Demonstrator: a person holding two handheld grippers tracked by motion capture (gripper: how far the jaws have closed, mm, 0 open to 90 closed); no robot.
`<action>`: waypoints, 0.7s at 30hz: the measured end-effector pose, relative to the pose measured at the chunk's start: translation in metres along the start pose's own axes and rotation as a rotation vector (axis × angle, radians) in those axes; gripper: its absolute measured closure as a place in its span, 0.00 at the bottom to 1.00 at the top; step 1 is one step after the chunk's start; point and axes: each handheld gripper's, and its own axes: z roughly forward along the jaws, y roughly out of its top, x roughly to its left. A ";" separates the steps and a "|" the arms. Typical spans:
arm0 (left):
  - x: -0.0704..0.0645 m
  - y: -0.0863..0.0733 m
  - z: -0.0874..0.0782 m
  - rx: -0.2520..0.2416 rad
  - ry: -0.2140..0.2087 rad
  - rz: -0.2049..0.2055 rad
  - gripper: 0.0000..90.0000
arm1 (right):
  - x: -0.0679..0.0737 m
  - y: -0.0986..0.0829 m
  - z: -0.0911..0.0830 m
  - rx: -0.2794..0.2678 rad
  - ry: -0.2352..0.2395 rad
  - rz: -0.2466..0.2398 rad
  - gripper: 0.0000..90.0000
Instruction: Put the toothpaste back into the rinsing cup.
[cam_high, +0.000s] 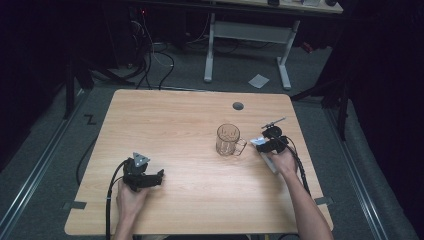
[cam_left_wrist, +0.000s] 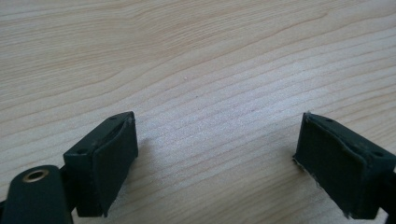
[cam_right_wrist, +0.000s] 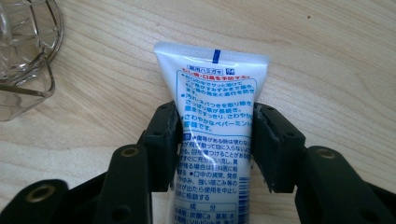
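A white toothpaste tube (cam_right_wrist: 212, 116) with blue and red print is clamped between the two black jaws of my right gripper (cam_right_wrist: 215, 140), its flat crimped end pointing away from the camera. In the high view that right gripper (cam_high: 267, 144) holds the tube (cam_high: 260, 142) just right of a clear glass mug (cam_high: 228, 139) whose handle faces it. The mug's rim and handle (cam_right_wrist: 23, 51) fill the top left corner of the right gripper view. My left gripper (cam_high: 150, 177) rests low over the wooden table (cam_high: 190, 120) at the front left, jaws wide apart (cam_left_wrist: 215, 158) with nothing between them.
A small round cable hole (cam_high: 238, 106) lies near the table's far edge. A thin dark rod (cam_high: 274, 122) sits on the table beyond my right gripper. Beyond the table stand a white desk frame (cam_high: 247, 40) and loose cables (cam_high: 150, 55) on the floor.
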 end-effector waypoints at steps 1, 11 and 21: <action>0.000 0.000 0.000 0.000 0.000 0.000 0.14 | 0.000 0.000 0.000 0.000 0.000 0.000 0.60; -0.001 -0.001 -0.001 -0.004 -0.007 0.009 0.16 | -0.004 -0.002 -0.012 -0.058 0.031 0.015 0.69; -0.001 -0.001 -0.001 -0.005 -0.010 0.010 0.16 | -0.005 -0.003 -0.021 -0.094 0.055 0.001 0.73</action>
